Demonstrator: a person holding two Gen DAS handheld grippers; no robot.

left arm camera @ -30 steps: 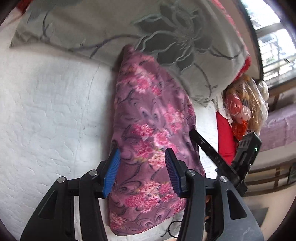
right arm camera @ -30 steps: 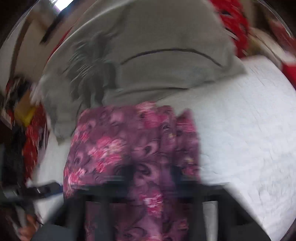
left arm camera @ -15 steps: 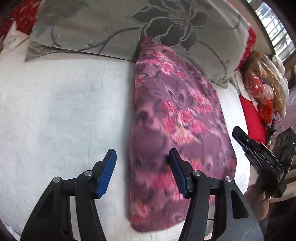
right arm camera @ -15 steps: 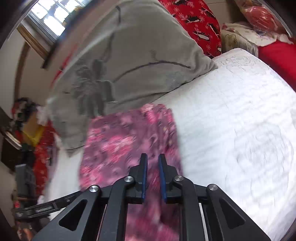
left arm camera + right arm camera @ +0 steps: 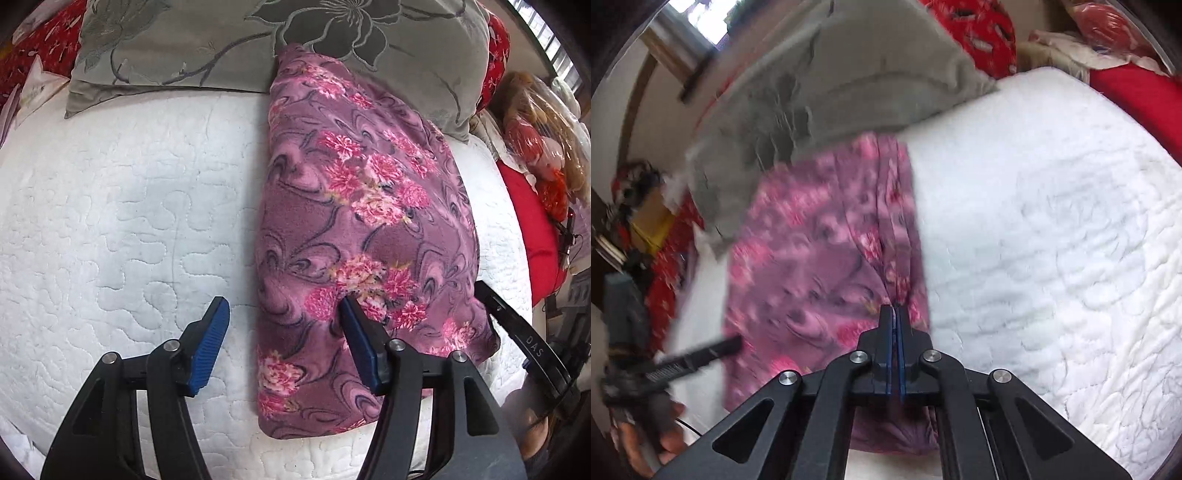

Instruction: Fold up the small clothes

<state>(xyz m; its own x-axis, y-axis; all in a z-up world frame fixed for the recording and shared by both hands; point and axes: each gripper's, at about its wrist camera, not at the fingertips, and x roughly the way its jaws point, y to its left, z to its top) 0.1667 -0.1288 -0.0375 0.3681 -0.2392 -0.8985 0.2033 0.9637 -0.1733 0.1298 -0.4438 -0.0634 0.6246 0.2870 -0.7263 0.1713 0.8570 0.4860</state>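
Observation:
A purple fleece garment with pink flowers (image 5: 354, 221) lies folded lengthwise on a white quilted bed (image 5: 110, 221); its far end rests against a grey pillow. My left gripper (image 5: 284, 321) is open, straddling the garment's left folded edge near its near end, holding nothing. In the right wrist view the garment (image 5: 820, 258) lies left of centre. My right gripper (image 5: 894, 314) is shut, its tips over the garment's right edge; whether cloth is pinched between them does not show. The right gripper's black finger (image 5: 517, 332) shows at the garment's right corner in the left wrist view.
A grey flowered pillow (image 5: 258, 44) lies across the bed's far side, with red cushions (image 5: 532, 221) and wrapped dolls (image 5: 535, 125) to the right. White quilt (image 5: 1052, 221) spreads on the garment's other side. A window (image 5: 694, 22) is behind the pillow.
The right gripper has closed fully, from a narrow gap half a second ago. The left gripper has drawn back and shifted left, from over the garment to straddling its left edge.

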